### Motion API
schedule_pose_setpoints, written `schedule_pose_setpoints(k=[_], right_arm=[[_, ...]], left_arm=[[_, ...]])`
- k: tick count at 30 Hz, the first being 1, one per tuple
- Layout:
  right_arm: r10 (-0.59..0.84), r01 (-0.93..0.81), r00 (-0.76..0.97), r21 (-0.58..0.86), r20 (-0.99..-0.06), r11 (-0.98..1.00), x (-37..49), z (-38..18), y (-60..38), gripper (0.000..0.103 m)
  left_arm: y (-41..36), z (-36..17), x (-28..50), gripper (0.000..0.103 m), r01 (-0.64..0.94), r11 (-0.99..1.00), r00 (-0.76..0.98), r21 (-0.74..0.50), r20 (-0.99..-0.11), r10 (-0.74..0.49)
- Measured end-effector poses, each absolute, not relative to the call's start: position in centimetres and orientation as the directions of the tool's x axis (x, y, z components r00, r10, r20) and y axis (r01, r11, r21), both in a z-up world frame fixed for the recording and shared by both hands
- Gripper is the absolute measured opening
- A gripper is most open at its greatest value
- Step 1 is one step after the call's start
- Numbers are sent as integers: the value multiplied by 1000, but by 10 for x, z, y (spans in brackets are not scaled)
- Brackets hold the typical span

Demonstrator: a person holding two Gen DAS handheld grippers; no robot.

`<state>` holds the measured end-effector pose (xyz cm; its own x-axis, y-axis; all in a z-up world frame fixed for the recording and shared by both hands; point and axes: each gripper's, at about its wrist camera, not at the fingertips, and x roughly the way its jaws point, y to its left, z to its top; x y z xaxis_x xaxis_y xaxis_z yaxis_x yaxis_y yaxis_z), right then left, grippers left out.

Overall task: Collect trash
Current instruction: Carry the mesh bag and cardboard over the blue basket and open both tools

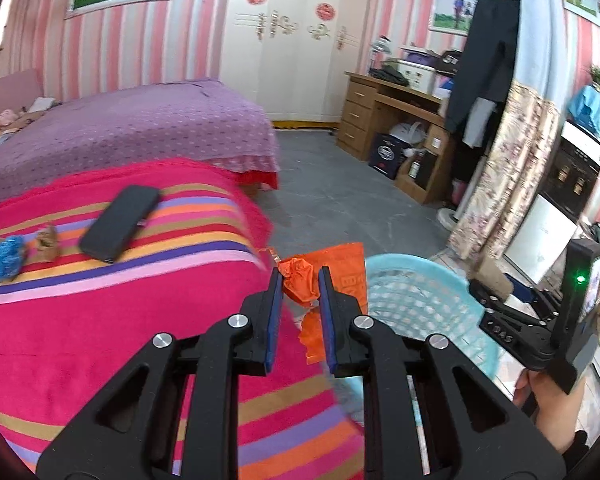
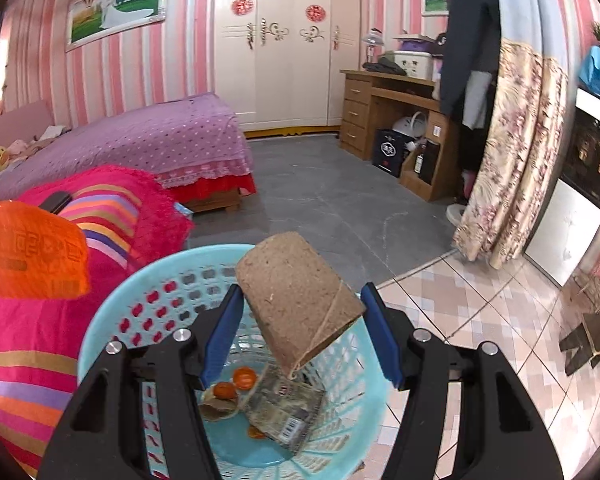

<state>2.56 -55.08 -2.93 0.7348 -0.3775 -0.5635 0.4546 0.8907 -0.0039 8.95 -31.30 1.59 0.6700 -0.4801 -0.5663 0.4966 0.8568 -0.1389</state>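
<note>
In the left wrist view my left gripper [image 1: 300, 274] is shut on a crumpled orange plastic bag [image 1: 302, 280], which hangs at the edge of the striped blanket, just left of a light blue basket [image 1: 440, 272]. Seen from the right wrist, my right gripper [image 2: 302, 288] is shut on a brown cardboard tube [image 2: 296, 292], held tilted over the basket [image 2: 204, 254]. Orange peels [image 2: 236, 384] and a printed wrapper [image 2: 288, 408] lie in the basket's bottom. The orange bag [image 2: 32, 252] shows at the far left. On the blanket lie a blue crumpled wad [image 1: 2, 258] and a brown scrap [image 1: 48, 242].
A black flat case [image 1: 120, 222] lies on the pink striped blanket [image 1: 100, 340]. A purple bed [image 1: 132, 128] stands behind it, a wooden desk [image 1: 380, 120] and a floral curtain [image 1: 512, 168] to the right. Grey floor [image 1: 340, 200] lies between them. A hand [image 1: 548, 396] holds the right gripper.
</note>
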Motion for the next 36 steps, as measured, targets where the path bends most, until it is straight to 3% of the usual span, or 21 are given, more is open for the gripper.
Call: schedule_pose_setpoints(k=[16, 18, 20, 26, 30, 36], right_arm=[[-370, 465, 734, 23, -569, 885, 17, -51, -578, 60], [-364, 460, 734, 26, -573, 887, 19, -53, -576, 60], [-361, 453, 736, 21, -572, 891, 21, -52, -573, 60], [-357, 442, 736, 9, -575, 897, 24, -52, -569, 60], [-350, 437, 736, 12, -580, 899, 28, -54, -567, 61], [-335, 418, 737, 7, -586, 908, 40, -55, -555, 67]], left_arm=[[-391, -49, 101, 18, 510, 858, 623, -65, -659, -421], [-397, -52, 105, 26, 513, 857, 624, -54, -663, -415], [-400, -55, 109, 58, 502, 863, 624, -50, -670, -402], [-389, -50, 114, 88, 468, 883, 667, -21, -647, -369], [-367, -45, 119, 95, 442, 897, 691, -20, -630, -355], [-334, -47, 127, 96, 397, 917, 701, -32, -635, -326]])
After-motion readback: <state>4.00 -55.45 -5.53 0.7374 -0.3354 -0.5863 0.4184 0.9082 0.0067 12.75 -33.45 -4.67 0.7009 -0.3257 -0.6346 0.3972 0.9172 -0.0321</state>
